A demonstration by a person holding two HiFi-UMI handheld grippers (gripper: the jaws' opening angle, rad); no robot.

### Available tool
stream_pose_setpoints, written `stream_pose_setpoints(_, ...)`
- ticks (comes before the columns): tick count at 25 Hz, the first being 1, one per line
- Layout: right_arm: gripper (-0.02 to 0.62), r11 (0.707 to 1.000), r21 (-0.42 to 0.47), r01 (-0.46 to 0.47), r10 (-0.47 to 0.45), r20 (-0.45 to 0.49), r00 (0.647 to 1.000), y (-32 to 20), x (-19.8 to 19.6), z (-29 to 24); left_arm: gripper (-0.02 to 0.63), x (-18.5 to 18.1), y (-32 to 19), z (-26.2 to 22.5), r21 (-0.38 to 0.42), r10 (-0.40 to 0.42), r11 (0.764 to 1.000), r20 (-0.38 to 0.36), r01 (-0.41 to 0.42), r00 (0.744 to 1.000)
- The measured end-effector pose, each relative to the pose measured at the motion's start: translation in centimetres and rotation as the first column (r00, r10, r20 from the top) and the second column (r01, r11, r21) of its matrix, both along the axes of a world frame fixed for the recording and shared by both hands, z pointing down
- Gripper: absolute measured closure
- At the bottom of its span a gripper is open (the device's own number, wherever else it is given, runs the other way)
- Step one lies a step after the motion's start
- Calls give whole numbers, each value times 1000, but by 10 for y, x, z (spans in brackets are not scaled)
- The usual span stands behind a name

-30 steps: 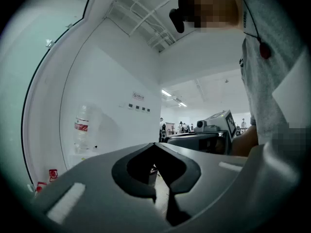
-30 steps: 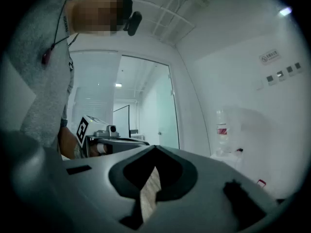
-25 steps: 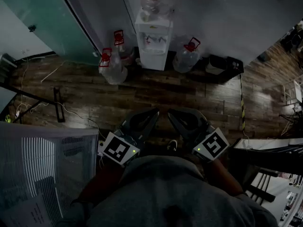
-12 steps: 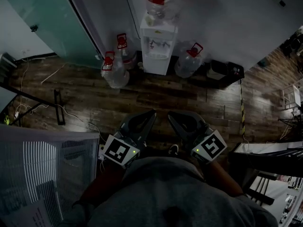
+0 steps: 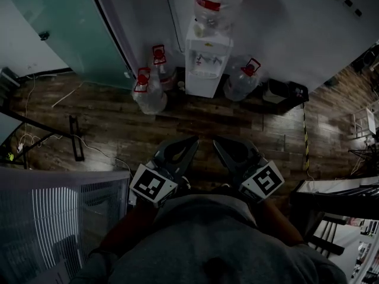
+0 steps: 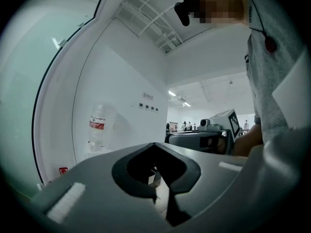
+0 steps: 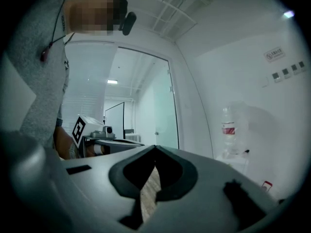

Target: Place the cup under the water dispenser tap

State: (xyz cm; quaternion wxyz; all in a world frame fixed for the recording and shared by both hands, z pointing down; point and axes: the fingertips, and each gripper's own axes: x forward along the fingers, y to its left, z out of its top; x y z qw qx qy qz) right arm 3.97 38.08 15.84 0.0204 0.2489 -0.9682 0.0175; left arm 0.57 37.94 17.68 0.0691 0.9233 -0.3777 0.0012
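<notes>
**Setting.** A wooden floor [image 5: 118, 123] runs from the person to a pale far wall, with a glass door [image 5: 59, 34] at far left. The water dispenser [image 5: 206, 70] stands against that wall at far centre, an inverted bottle [image 5: 216, 2] seated on top. One refill jug [image 5: 149, 93] stands on the floor just to its left and another [image 5: 241, 83] just to its right. Loose cables [image 5: 89, 147] lie on the floor at left.

**Grippers.** The left gripper [image 5: 193, 141] and right gripper [image 5: 217, 142] are held level and side by side, close to the person's body and well apart from the dispenser. Each gripper's own view shows its jaws brought together with nothing between them.

**Task item.** The cup appears in no view and neither gripper carries it. The tap [image 5: 204, 58] is on the dispenser's front but too small to make out.

**Assessment.** The task looks barely begun, with the cup yet to be located.

**Recommendations.**
- Find the cup before closing on the dispenser.
- Spread one gripper's jaws fully before reaching, then clamp on the cup's wall at mid-height and keep it upright.
- Approach the dispenser squarely between the jugs so neither is knocked.
- Set the cup down directly beneath the tap and release only once it stands steady.
</notes>
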Motion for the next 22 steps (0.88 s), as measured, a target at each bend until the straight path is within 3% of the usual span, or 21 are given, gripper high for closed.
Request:
stream_pose_setpoints(7, 586, 1000, 0, -5, 5, -22, 1000, -18, -28, 8, 598, -21, -16, 0, -8, 46, 999, -5, -46, 999)
stream_pose_setpoints(11, 586, 1000, -16, -6, 5, -20, 1000, -36, -31, 14, 598, -24, -31, 7, 28, 73, 997, 11, -73, 997)
stream_pose_setpoints(15, 586, 1000, -31, -3, 3, -8, 1000, -66, -27, 21, 598, -23, -61, 8, -9, 51, 999, -10, -51, 999)
stream_pose_setpoints(22, 586, 999, -15, 41, -41, -3, 999, -132, -22, 15, 598, -23, -128, 3, -6, 17, 1000, -15, -17, 1000)
